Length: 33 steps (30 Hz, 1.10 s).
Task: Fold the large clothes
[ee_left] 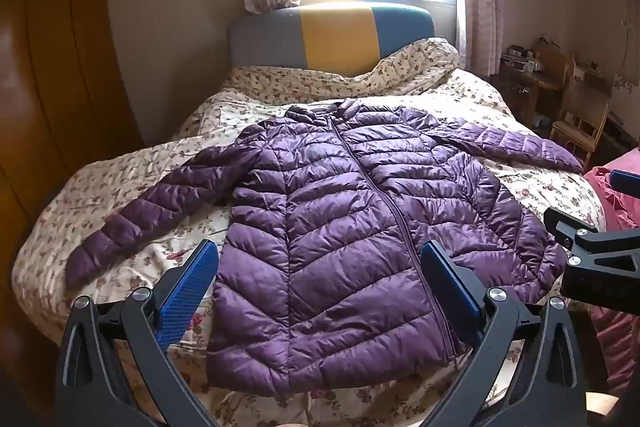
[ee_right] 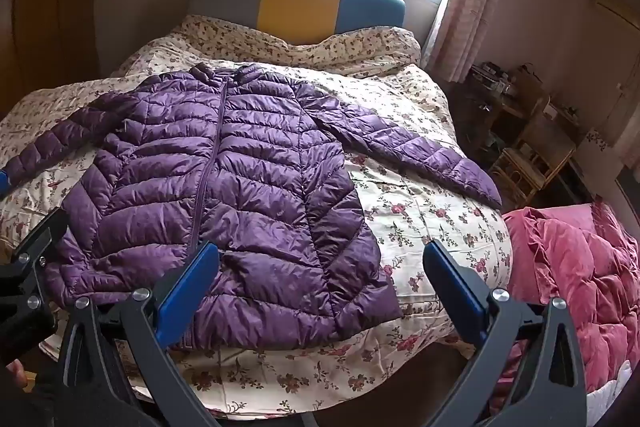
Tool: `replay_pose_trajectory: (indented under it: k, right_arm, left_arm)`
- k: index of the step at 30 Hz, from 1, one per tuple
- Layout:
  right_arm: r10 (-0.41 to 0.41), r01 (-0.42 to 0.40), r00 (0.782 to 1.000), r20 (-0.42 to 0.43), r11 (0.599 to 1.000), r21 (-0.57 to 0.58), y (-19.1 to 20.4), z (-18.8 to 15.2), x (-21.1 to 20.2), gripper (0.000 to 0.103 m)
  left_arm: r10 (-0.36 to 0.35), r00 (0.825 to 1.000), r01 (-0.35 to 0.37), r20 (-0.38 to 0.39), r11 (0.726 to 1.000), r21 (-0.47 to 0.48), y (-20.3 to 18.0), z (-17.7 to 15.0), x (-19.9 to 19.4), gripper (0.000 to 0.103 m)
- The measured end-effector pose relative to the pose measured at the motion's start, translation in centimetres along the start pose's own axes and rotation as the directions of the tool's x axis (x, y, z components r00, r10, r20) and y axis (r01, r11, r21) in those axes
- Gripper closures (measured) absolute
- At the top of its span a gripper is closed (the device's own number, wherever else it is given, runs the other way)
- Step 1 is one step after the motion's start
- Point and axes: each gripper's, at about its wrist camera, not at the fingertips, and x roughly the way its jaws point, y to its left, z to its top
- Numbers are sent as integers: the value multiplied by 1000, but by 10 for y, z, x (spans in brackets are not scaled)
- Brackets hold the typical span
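A purple quilted down jacket lies flat and zipped on the floral bed cover, front up, both sleeves spread out to the sides. It also shows in the right wrist view. My left gripper is open and empty, held above the jacket's lower hem on its left half. My right gripper is open and empty above the hem's right corner. The right gripper's body shows at the right edge of the left wrist view.
The bed has a grey, yellow and teal headboard under a bright window. A wooden wardrobe stands on the left. A pink quilt lies at the right, with cluttered wooden furniture behind it.
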Motion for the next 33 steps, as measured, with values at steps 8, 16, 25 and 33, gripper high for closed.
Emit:
replay_pose_trajectory:
  k: [8,16,25,33]
  right_arm:
    - [-3,3,1000,-3,1000,-7,1,-1,2,2]
    - [-5,5,1000,-13,1000,-13,-2,-3,9,2]
    - [-11,11,1000,-27,1000,-19,2,-5,13,2]
    - [-7,6,999,-42,1000,-17,1,-7,19,2]
  left_arm:
    - [15,1000,-14,-2,1000,4,-1,-1,-2,3]
    - [-2,1000,2,-10,1000,0,0,0,3,3]
    - [-1,1000,1,-10,1000,-3,0,-1,2,3]
    - [-8,1000,7,-21,1000,-19,6,-2,5,3]
